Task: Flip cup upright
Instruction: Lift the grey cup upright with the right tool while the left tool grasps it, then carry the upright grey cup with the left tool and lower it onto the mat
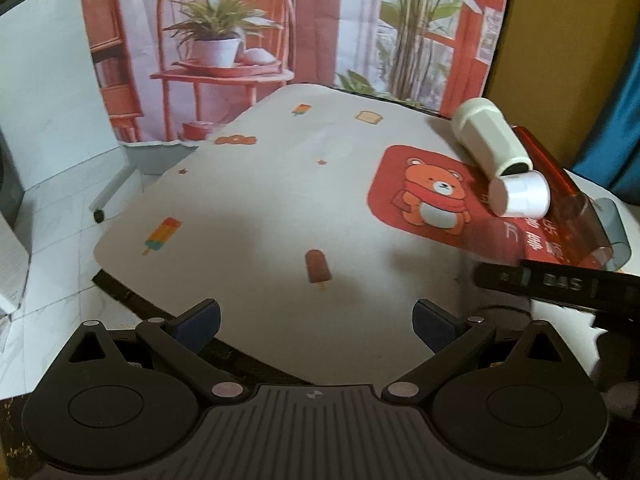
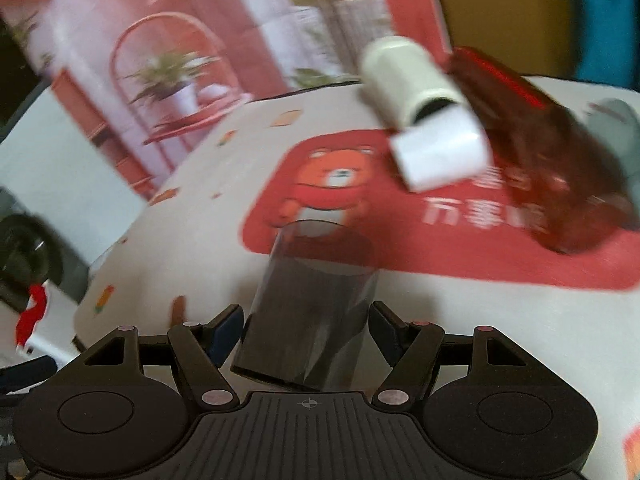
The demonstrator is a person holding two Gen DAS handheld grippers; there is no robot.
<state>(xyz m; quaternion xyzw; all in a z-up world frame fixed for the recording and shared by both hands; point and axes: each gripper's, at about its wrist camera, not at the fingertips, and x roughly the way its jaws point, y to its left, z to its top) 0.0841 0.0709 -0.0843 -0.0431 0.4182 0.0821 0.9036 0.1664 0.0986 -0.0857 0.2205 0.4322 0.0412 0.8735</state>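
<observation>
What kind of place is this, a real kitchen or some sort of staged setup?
Probably a staged indoor setup rather than a real kitchen: a printed backdrop of a plant stand and window hangs behind a rolling table covered in a cartoon ice-lolly cloth, with a red bear mat and tipped-over cups on it.

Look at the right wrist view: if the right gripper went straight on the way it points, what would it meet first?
The dark see-through cup, which already sits between the fingers of the right gripper. The picture is blurred, so contact with the pads is unclear. Beyond it lies the red bear mat.
</observation>
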